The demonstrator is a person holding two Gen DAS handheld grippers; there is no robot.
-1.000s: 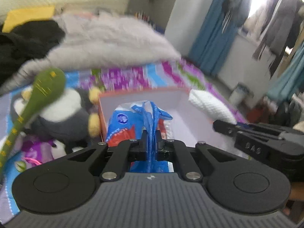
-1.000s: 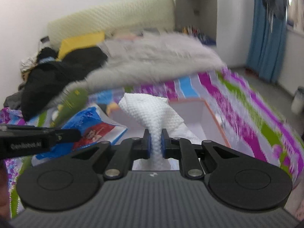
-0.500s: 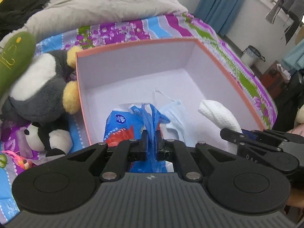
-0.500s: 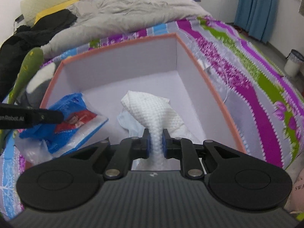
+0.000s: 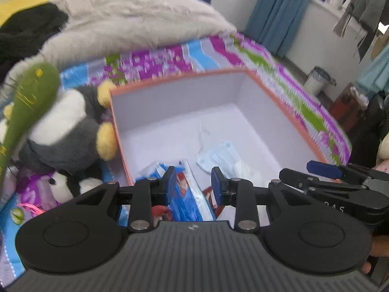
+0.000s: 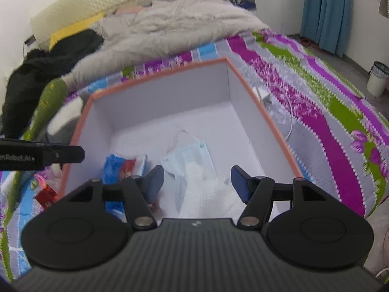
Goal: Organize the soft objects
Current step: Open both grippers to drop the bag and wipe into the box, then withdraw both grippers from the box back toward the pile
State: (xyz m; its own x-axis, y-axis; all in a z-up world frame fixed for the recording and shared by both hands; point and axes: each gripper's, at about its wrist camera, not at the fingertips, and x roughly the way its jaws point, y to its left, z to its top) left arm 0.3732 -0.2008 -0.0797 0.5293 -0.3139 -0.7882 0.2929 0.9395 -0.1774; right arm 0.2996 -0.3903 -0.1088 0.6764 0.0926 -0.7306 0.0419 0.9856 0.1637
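Box (image 6: 255,97) interior: left gripper (image 5: 192,182) opening over the blue packet (image 5: 184,194) it clamped earlier; right gripper (image 6: 197,182) opening, white cloth (image 6: 206,194) dropped beside the mask (image 6: 189,155). Both deliveries complete.

A bed (image 6: 316,92) with a striped floral sheet is carrying an orange-rimmed box (image 6: 257,102) ahead of the claws, plush toys (image 5: 70,131) lying left, a grey duvet (image 6: 170,26) lying beyond.

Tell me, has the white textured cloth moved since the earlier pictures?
Yes. The white textured cloth dropped from the opening right gripper onto the floor of the orange-rimmed box, beside the blue face mask.
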